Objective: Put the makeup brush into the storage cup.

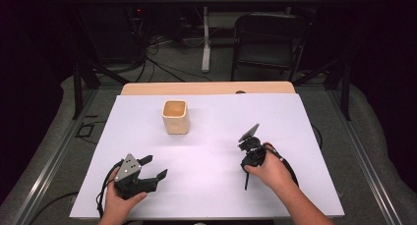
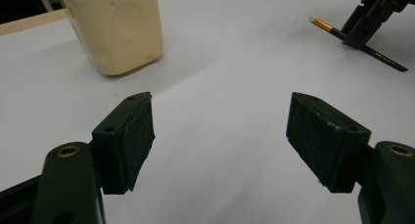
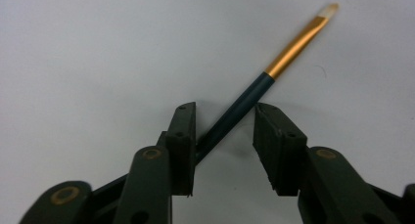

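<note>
Right gripper (image 3: pixel 222 136): jaws partly apart, straddling dark paintbrush (image 3: pixel 254 92); brush crosses gap diagonally, touches one pad, not clamped. Brush lies on white table (image 1: pixel 211 151), lower right of high view. Left gripper (image 2: pixel 220 136): wide open, empty, lower left. Cream cup (image 1: pixel 175 116) upper centre.

Dark room; grey floor (image 1: pixel 162 68) strewn with cables (image 1: pixel 152 43); black folding chair (image 1: pixel 268 41) behind the table (image 1: pixel 206 88).
</note>
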Demonstrator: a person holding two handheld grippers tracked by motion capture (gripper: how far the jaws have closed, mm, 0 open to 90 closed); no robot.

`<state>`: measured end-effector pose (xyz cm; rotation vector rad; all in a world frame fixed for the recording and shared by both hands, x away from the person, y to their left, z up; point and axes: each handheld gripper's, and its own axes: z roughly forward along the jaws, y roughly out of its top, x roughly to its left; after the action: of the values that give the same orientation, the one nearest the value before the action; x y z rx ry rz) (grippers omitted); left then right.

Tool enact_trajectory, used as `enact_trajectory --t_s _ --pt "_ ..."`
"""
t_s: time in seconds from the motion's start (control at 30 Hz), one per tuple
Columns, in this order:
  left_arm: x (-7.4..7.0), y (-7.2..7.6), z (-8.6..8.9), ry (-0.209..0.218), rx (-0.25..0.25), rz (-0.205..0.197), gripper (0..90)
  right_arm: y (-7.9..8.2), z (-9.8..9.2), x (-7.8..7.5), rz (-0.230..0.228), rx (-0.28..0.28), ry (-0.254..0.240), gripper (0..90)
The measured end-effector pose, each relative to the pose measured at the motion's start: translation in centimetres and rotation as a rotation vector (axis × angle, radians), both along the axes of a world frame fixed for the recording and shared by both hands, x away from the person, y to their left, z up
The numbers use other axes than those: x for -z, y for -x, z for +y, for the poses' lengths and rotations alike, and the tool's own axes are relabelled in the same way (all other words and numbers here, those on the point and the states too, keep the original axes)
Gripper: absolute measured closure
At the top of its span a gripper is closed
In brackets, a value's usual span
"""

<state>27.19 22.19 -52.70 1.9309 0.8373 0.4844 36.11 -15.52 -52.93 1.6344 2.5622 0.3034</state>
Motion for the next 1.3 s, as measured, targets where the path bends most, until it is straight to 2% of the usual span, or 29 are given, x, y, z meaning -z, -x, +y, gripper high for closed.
enact_trajectory --t_s 0.03,0.1,0.13,0.27,0.43,0.73,0.9,0.93,0.97,1.0,1.13,1.23,1.27,1.3 --pt "0.00 -0.01 0.00 0.000 0.000 0.000 25.6 -0.04 -0.02 -0.27 0.029 -0.002 0.019 63.5" --pt "0.01 -0.02 0.00 0.000 0.000 0.000 25.6 -0.03 -0.06 -0.21 0.021 -0.005 0.024 66.3" --pt "0.01 -0.02 0.00 0.000 0.000 0.000 25.6 -0.04 -0.10 -0.30 0.036 -0.008 0.028 68.2" --pt "-0.01 -0.01 0.03 0.002 0.001 0.000 25.6 -0.02 -0.20 -0.30 0.033 -0.020 0.042 74.4" --pt "-0.02 0.00 0.04 0.000 -0.001 -0.001 25.6 -0.03 -0.32 -0.34 0.055 -0.023 0.038 82.7" --pt "-0.01 -0.02 0.05 -0.001 -0.002 0.000 25.6 -0.01 -0.30 -0.38 0.064 -0.039 0.034 82.9" --pt "-0.01 -0.02 0.05 -0.001 -0.002 -0.001 25.6 0.10 -0.21 -0.46 0.051 -0.030 0.022 82.9" --pt "-0.01 -0.02 0.05 -0.001 -0.002 -0.001 25.6 0.14 -0.25 -0.52 0.042 -0.032 0.012 82.9" --pt "-0.01 -0.02 0.04 0.000 -0.002 0.000 25.6 0.24 -0.27 -0.15 0.000 -0.021 -0.033 82.9" --pt "-0.01 -0.02 0.04 -0.001 -0.002 0.000 25.6 0.19 -0.31 -0.57 0.041 -0.027 0.000 82.9" --pt "-0.02 -0.01 0.05 0.000 -0.002 -0.001 25.6 0.18 -0.46 -0.84 0.046 -0.036 -0.001 82.9" --pt "-0.01 -0.02 0.05 0.001 -0.001 -0.001 25.7 0.30 -0.50 -0.80 0.017 -0.032 -0.027 83.0" --pt "-0.01 -0.02 0.04 0.000 -0.001 -0.001 25.6 0.34 -0.56 -0.56 -0.015 -0.033 -0.055 83.0" --pt "0.00 -0.02 0.03 0.001 -0.001 0.000 25.6 0.27 -0.62 -1.08 0.024 -0.048 -0.014 83.0"
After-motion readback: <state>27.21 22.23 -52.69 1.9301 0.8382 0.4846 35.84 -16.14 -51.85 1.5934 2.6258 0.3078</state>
